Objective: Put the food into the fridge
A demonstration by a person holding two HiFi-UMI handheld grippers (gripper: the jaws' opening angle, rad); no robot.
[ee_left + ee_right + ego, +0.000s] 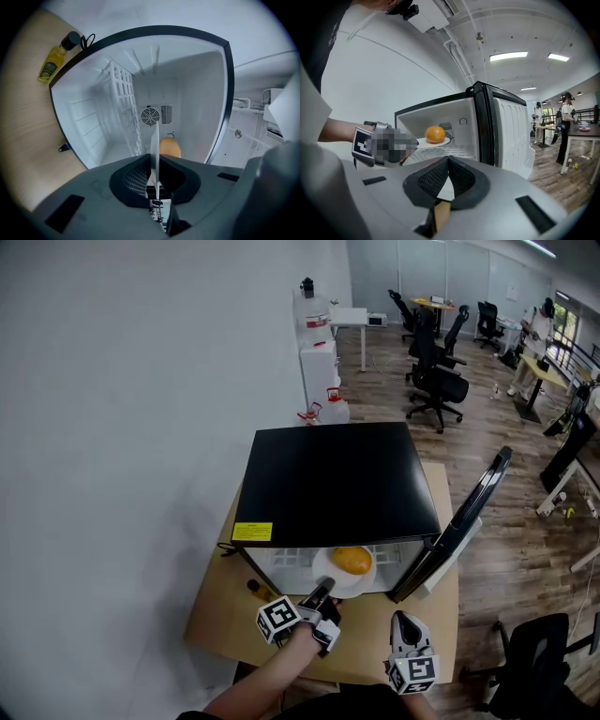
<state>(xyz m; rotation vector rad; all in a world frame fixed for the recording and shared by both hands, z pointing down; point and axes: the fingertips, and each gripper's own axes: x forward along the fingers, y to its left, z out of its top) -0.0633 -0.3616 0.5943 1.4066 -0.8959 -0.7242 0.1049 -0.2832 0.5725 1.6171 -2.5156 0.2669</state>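
Half done — left gripper (319,598) clamps plate (364,579) rim, orange (352,560) at fridge (337,479) mouth, not set down; right gripper (405,622) clenched, empty.

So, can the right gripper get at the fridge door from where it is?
Probably yes: the right gripper is shut and empty, and the open door stands just beyond it, with only bare table between.

A black-topped fridge (333,479) is shown on a wooden tabletop (220,615), its door (459,521) swung open to the right; a white plate (327,570) bearing an orange (352,560) is held at the opening, gripped at its near rim by the left claw (322,594); the right claw (403,622) is seen apart, over the tabletop's front edge; a small bottle (260,592) lies by the fridge's left front corner.
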